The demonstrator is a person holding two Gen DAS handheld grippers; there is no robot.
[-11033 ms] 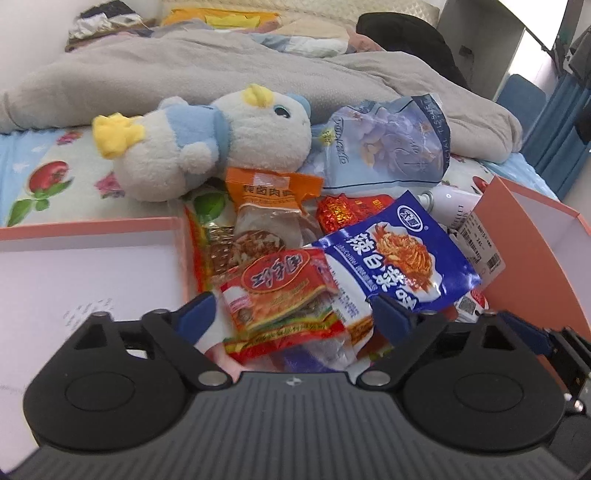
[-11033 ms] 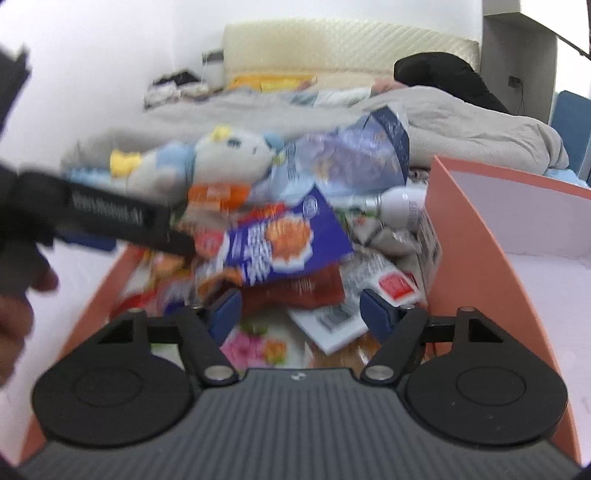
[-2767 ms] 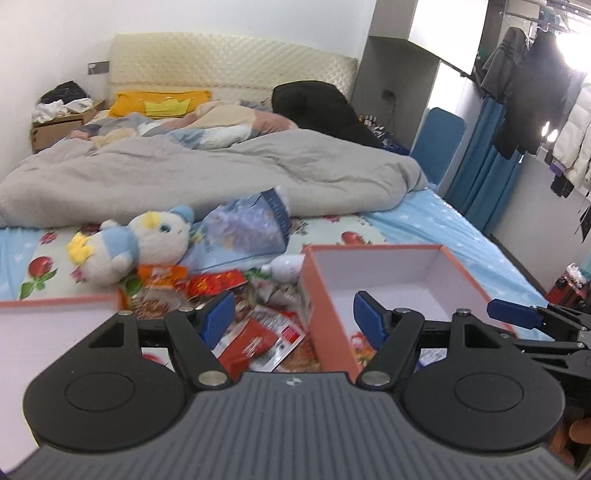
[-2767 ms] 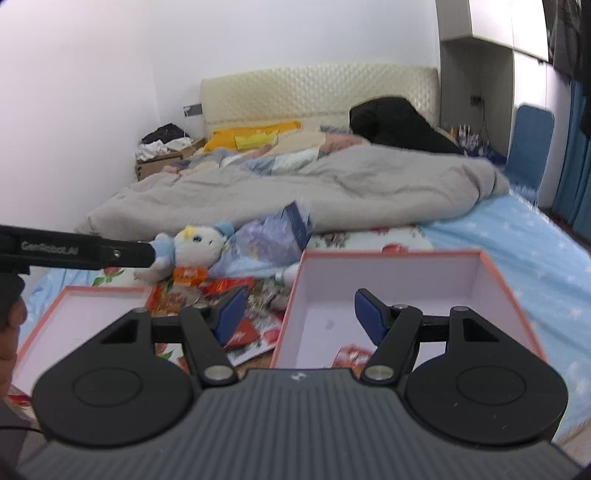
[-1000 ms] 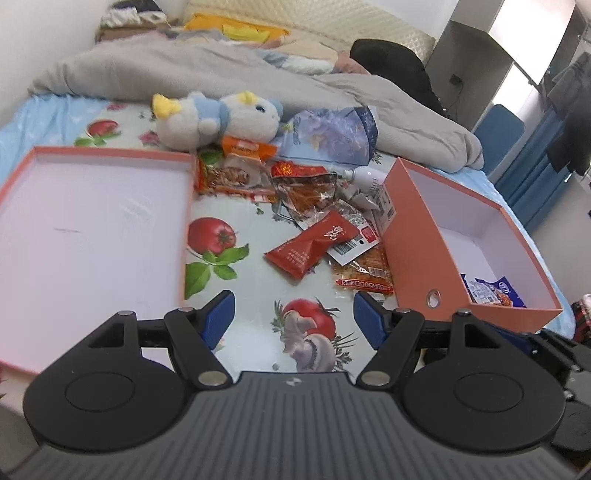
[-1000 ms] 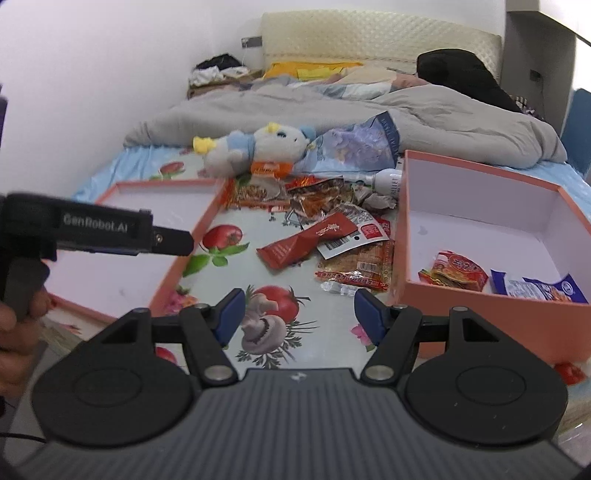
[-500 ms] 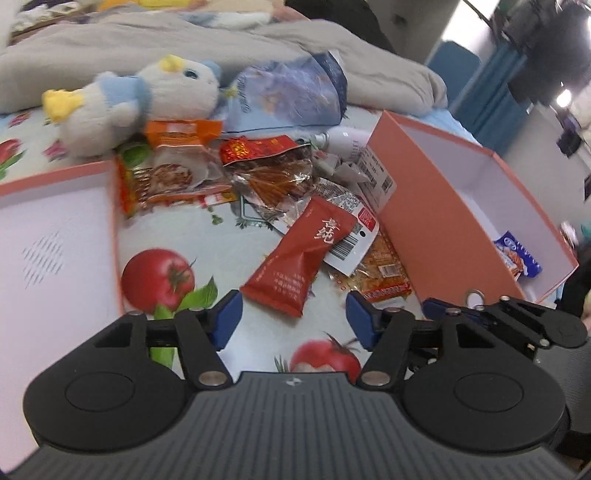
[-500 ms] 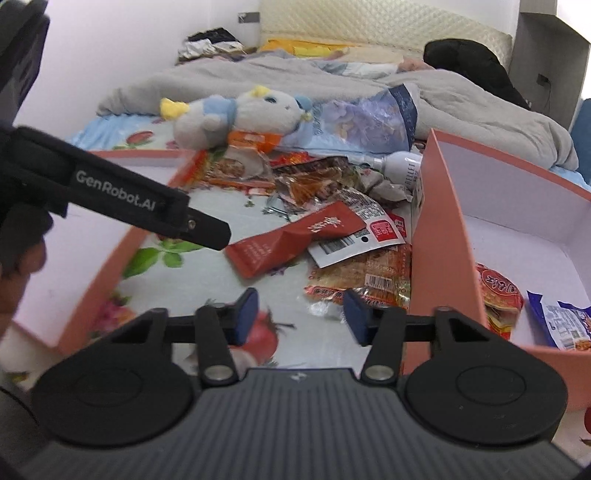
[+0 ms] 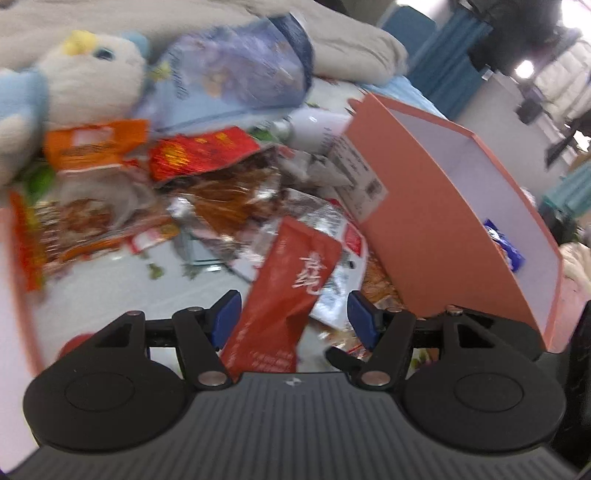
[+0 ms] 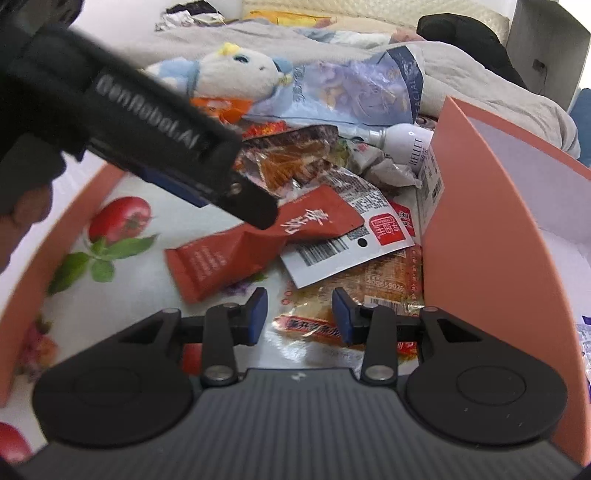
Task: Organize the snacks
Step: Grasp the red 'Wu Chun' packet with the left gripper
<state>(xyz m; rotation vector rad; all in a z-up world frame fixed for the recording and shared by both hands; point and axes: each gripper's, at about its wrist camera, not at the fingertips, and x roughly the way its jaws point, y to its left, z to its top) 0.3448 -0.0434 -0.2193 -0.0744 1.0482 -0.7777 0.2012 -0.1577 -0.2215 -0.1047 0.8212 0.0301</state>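
The orange box [image 9: 417, 206] holds a blue packet [image 9: 504, 247]. The left tool [image 9: 293, 317] is open around the red packet [image 9: 291, 291], not gripping it. The right tool [image 10: 298, 314] has just been closing and holds nothing.

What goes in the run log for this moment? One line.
left gripper: open over red snack packet | right gripper: open, closing above orange snack packet | orange box: holds snacks

A plush toy [image 10: 236, 74] lies on the fruit-print sheet [image 10: 122, 229] — blurred in the left view. Behind it, a grey duvet [image 10: 480, 77] and black clothing [image 10: 461, 29].
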